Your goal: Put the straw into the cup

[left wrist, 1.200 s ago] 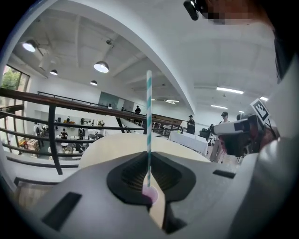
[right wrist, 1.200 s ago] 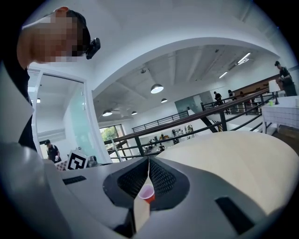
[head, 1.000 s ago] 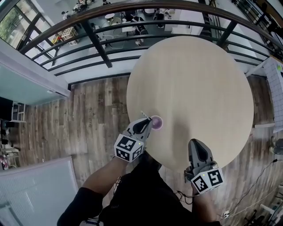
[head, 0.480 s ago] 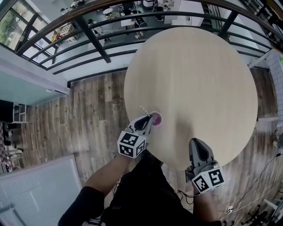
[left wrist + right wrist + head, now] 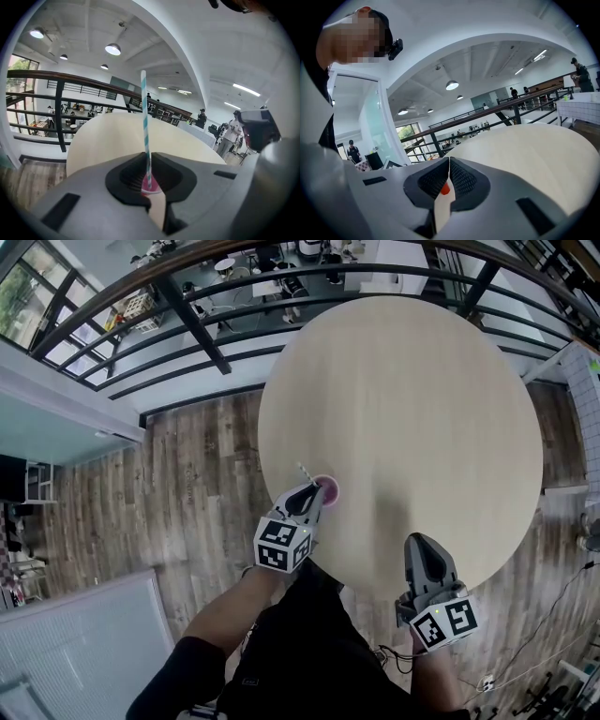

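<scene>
A small pink cup stands on the round pale wooden table near its front left edge. My left gripper is right beside the cup on its left, shut on a teal-and-white striped straw. In the left gripper view the straw rises upright from the closed jaws, and its lower end sits at the pink cup seen through the jaw gap. My right gripper is shut at the table's near edge, well right of the cup.
A black metal railing curves past the table's far side over a lower floor. Wooden plank flooring lies to the left. A small orange-red bit shows in the slit of the right jaws.
The left gripper, still holding the straw, has edged slightly closer to the cup. The head view has shifted a little. The right gripper stays put.
</scene>
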